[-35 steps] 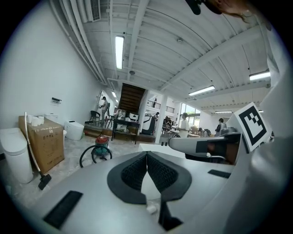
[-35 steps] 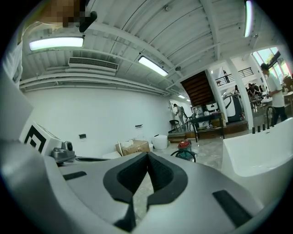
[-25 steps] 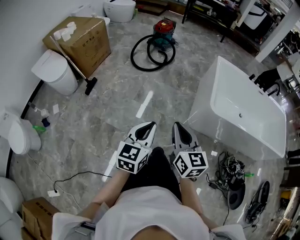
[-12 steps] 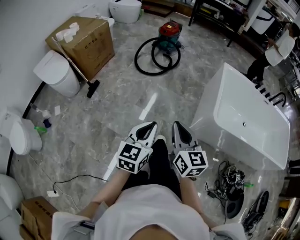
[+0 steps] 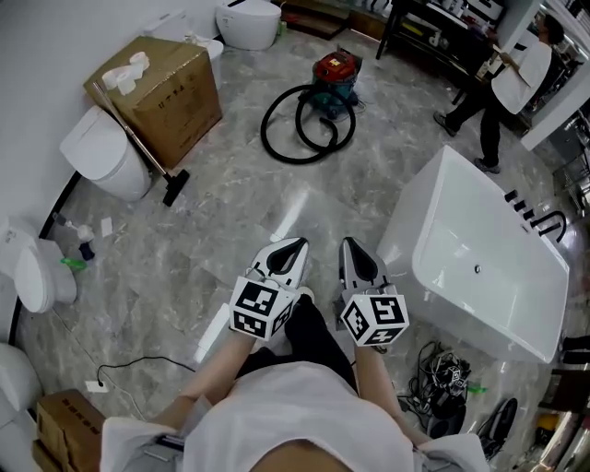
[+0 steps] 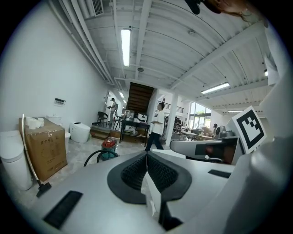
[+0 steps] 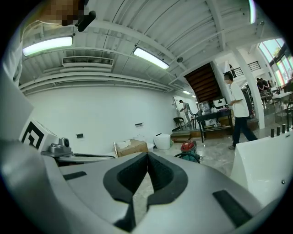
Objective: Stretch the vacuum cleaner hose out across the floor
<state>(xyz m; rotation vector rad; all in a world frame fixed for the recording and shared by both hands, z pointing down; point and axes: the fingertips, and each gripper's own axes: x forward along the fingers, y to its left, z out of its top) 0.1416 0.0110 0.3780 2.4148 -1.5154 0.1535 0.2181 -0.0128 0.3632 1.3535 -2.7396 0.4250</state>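
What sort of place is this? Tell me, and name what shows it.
Probably a bathroom-fixture showroom or storeroom: a freestanding bathtub and several toilets stand about an open floor, beside a cardboard box and a canister vacuum cleaner.

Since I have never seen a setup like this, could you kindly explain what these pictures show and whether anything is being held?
No robot here: a person holds a two-jaw tool in each hand. The head view comes from a camera on the person's head, looking steeply down: the left tool and right tool point forward over a grey stone floor. The other two views come from cameras riding on each tool, looking along its jaws. Both pairs of jaws are shut and hold nothing. On the floor ahead stands a red vacuum cleaner with its black hose coiled beside it, not yet stretched out. A white bathtub is on the right, a cardboard box on the left.
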